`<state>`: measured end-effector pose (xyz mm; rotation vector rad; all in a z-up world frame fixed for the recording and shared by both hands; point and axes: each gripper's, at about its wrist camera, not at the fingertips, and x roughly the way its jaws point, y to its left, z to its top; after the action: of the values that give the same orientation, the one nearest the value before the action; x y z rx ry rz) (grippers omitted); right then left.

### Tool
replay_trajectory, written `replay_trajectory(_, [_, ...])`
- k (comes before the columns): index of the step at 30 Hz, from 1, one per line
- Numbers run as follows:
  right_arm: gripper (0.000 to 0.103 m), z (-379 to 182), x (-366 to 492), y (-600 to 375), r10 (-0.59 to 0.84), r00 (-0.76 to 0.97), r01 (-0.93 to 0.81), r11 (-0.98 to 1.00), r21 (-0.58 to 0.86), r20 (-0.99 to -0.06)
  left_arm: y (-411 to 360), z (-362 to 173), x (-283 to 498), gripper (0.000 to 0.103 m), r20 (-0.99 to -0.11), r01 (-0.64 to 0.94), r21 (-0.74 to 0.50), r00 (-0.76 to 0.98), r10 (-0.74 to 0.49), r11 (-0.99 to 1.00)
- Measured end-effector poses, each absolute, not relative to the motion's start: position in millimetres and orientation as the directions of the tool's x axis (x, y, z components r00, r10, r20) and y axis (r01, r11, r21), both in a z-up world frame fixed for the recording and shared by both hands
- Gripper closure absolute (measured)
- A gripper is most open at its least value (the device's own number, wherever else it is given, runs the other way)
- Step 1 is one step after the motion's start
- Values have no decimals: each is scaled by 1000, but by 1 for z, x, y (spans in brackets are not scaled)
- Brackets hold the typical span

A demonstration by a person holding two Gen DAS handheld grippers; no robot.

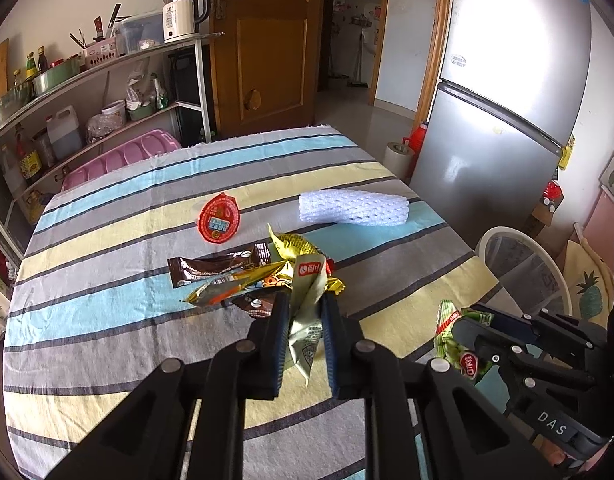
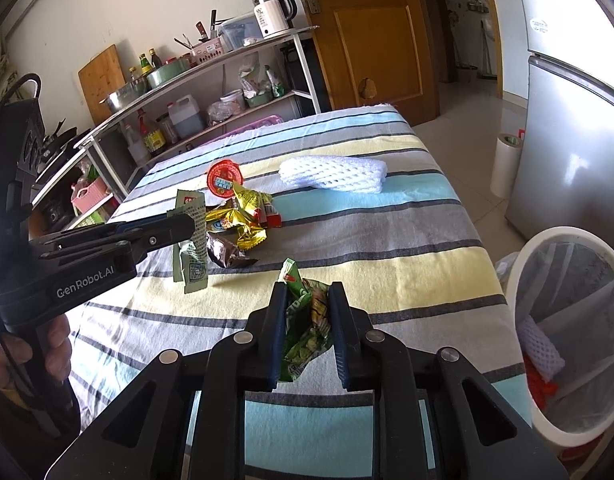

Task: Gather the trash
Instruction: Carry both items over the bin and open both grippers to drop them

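The left tool (image 1: 303, 308) is clamped on a pale green sachet (image 1: 305, 320), lifted clear of the striped worktop (image 1: 107, 300) just above the wrapper pile (image 1: 275, 268). The right tool (image 2: 307, 312) pinches a crumpled green snack wrapper (image 2: 307, 320), held above the cloth near its edge. Left lying on the cloth are gold and brown wrappers, a red foil lid (image 1: 219, 218) and a white foam net sleeve (image 1: 353, 208) farther back. A white bin (image 2: 567, 320) stands beside the worktop, with another foam sleeve inside
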<state>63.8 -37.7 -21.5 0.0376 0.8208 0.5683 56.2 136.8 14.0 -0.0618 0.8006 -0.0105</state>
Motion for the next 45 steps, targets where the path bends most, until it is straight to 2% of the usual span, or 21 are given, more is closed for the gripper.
replay_trajectory(14, [82, -1, 60, -77, 466, 619, -397, 880, 260, -633, 99, 30, 50, 87, -691, 80, -81, 714, -114, 994])
replay_trajectory(29, [82, 20, 57, -186, 284, 736, -170, 956, 237, -615, -11, 34, 77, 87, -687, 312, -134, 655, -315, 941])
replay_trajectory(40, [82, 4, 62, -249, 171, 732, -31, 975, 219, -659, -89, 14, 101, 87, -718, 425, -189, 555, -420, 885])
replay_trajectory(45, [82, -11, 70, -269, 132, 709, 20, 978, 206, -693, -114, -1, 108, 87, -746, 443, -202, 508, -430, 873])
